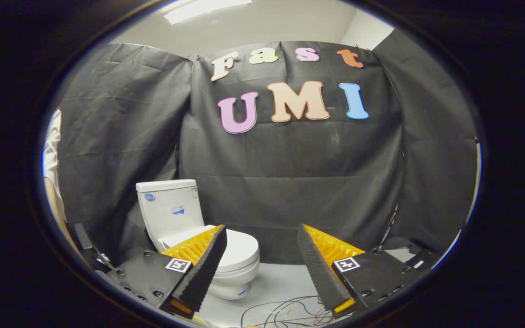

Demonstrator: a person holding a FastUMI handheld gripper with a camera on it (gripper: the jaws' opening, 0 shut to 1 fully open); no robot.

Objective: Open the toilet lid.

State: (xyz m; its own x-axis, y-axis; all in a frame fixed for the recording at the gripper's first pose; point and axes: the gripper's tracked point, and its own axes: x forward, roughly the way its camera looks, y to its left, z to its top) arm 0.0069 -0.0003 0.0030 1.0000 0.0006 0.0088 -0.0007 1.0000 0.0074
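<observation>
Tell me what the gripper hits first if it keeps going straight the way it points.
Probably the black cloth wall; the open gripper points right of the toilet, whose closed lid sits beside the left finger. Depth is unclear.

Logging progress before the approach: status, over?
Claw open, holding nothing. Toilet beyond the left finger, lid down. Loose cables on the floor below the claw.

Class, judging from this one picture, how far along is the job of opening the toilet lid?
Done: nothing yet; the lid lies flat and closed on the white toilet. In hand: the gripper is open, holding nothing, its left finger overlapping the toilet in the picture; contact cannot be told. Left: reach the lid's front edge, get under it and swing it up towards the tank.
</observation>
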